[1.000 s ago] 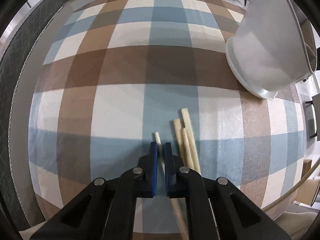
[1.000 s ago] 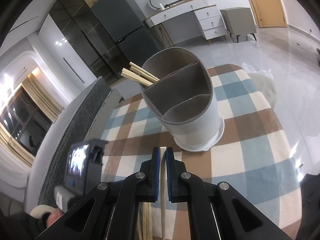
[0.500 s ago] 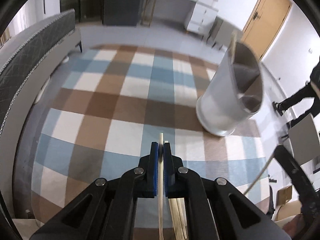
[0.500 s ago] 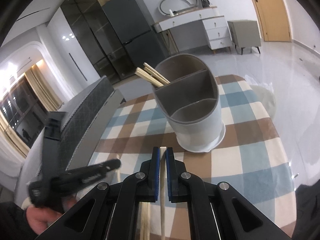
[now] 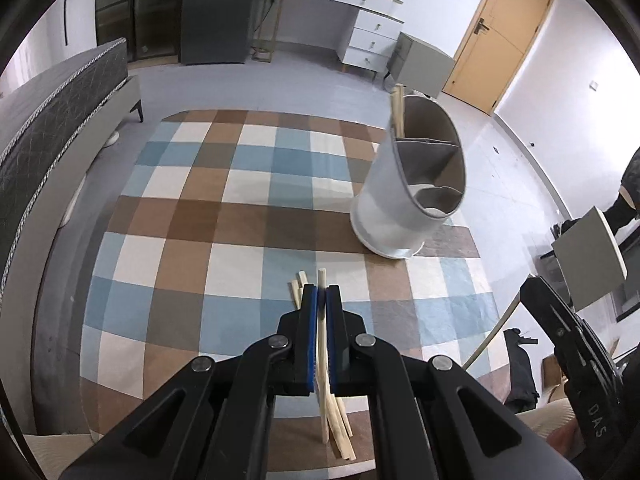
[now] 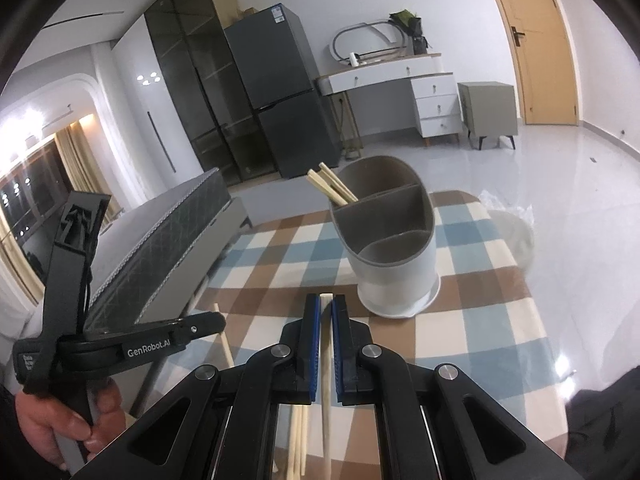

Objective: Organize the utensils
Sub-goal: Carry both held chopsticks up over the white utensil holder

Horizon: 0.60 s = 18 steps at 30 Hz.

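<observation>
Both hand-held grippers (image 5: 321, 300) (image 6: 326, 308) pinch chopsticks (image 5: 321, 280) (image 6: 326, 344) near holder (image 5: 404, 200).

Glossy pale floor (image 6: 560, 184), orange door (image 6: 540, 48) far right, dark fridge (image 6: 276, 88) beside white dresser (image 6: 404, 92), grey sofa (image 5: 48, 108) left.

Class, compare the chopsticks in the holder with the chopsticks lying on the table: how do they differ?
The chopsticks in the holder stand leaning, their lower parts hidden; the chopsticks on the table lie flat in full view. The first sit in the holder's far compartment, the others loose on the checked cloth. Both are pale wood.
</observation>
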Each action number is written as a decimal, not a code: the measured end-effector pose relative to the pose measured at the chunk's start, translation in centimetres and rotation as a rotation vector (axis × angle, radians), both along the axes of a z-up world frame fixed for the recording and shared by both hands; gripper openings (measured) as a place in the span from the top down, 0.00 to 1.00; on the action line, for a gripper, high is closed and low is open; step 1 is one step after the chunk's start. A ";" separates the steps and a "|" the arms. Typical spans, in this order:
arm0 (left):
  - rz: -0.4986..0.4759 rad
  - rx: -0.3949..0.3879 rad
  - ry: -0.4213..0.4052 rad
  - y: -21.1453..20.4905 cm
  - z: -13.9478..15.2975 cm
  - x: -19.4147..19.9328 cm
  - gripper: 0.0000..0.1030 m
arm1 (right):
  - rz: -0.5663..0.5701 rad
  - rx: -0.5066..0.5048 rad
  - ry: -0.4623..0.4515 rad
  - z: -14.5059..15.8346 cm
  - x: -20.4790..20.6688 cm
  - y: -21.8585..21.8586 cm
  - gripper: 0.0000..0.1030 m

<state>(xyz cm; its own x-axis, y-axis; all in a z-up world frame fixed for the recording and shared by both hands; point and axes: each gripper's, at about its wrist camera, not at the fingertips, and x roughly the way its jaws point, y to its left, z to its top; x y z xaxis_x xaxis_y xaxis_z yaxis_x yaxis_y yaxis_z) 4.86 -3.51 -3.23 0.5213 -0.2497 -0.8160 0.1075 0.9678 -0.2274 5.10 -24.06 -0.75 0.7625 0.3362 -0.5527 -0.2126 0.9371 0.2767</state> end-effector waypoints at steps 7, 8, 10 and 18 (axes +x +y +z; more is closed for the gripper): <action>-0.056 -0.002 -0.022 -1.5 1.7 -0.1 1.00 | -0.014 -0.011 -0.028 1.2 -0.3 -0.7 0.95; -0.064 -0.005 -0.024 -1.7 1.9 0.0 1.00 | -0.016 -0.013 -0.032 1.3 -0.2 -0.9 0.95; -0.080 -0.011 -0.029 -2.1 2.3 0.2 1.00 | -0.022 -0.018 -0.040 1.6 0.0 -1.2 0.95; -0.072 -0.084 -0.050 -0.8 3.7 1.2 1.00 | -0.042 -0.016 -0.050 1.9 1.2 -2.6 0.95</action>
<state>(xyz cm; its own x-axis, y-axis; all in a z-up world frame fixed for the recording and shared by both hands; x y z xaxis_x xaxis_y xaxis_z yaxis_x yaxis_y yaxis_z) 6.01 -4.31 0.42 0.5389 -0.3541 -0.7644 0.1893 0.9351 -0.2997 6.29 -26.64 1.19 0.8024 0.2949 -0.5189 -0.1861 0.9497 0.2520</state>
